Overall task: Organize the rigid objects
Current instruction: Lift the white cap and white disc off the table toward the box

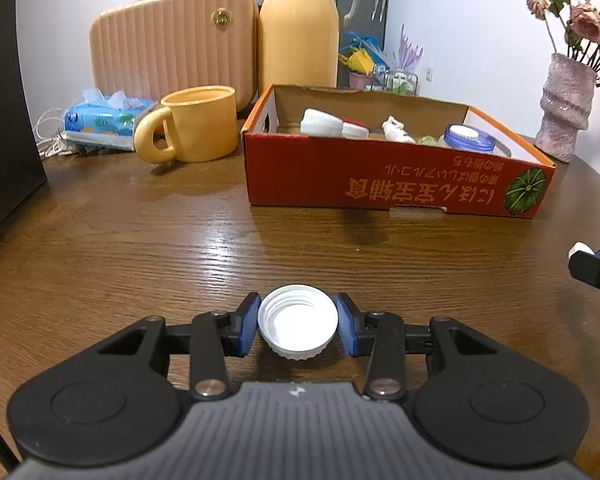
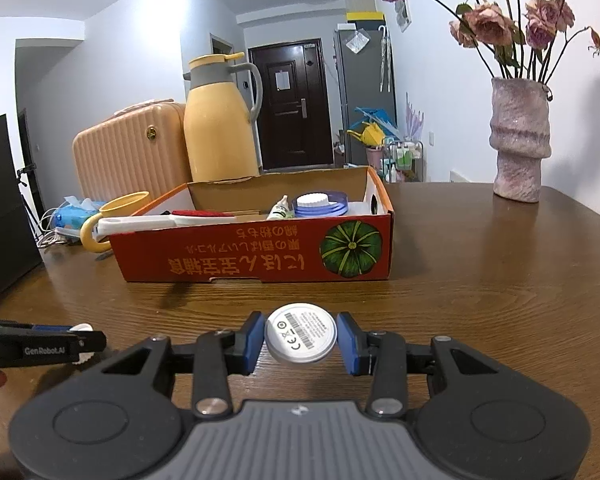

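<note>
We note left tongs clamped on a white cap, right tongs on a labelled disc, both above the counter. Beyond: mug, red box, its contents partly hidden, and vase.
</note>
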{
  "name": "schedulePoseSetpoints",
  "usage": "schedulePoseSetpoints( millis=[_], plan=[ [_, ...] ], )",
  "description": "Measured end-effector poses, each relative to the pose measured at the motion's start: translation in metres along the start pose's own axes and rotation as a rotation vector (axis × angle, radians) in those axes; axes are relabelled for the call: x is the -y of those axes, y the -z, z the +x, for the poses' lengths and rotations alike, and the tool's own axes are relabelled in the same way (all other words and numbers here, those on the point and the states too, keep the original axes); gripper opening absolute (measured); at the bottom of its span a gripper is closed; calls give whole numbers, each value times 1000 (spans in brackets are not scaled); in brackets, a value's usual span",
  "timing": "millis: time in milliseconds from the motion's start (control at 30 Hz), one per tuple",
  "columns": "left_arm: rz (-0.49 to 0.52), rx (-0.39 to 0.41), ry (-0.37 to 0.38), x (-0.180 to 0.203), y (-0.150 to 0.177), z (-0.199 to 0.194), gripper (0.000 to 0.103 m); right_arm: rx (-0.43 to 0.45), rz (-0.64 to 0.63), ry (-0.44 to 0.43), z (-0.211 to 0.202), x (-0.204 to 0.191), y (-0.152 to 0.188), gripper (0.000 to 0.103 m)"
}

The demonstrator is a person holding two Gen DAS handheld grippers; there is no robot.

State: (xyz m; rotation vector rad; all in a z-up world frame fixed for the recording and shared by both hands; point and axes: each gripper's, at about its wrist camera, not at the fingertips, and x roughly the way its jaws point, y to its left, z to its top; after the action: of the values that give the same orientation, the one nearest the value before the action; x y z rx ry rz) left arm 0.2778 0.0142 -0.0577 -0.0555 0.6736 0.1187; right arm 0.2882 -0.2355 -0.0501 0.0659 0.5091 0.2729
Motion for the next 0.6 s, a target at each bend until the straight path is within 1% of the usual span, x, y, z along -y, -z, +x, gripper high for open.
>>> schedulePoseSetpoints(
  millis=[200, 367, 600],
  plan=[
    [7, 66, -16, 1, 4, -16, 41, 11, -22, 7, -8, -6, 5, 39],
    [6, 98, -24, 0, 6, -26, 41, 19, -27, 11, -14, -9, 7, 39],
    [22, 145, -7, 4, 5, -44, 41, 39, -28, 14, -23, -11, 3, 39]
  ],
)
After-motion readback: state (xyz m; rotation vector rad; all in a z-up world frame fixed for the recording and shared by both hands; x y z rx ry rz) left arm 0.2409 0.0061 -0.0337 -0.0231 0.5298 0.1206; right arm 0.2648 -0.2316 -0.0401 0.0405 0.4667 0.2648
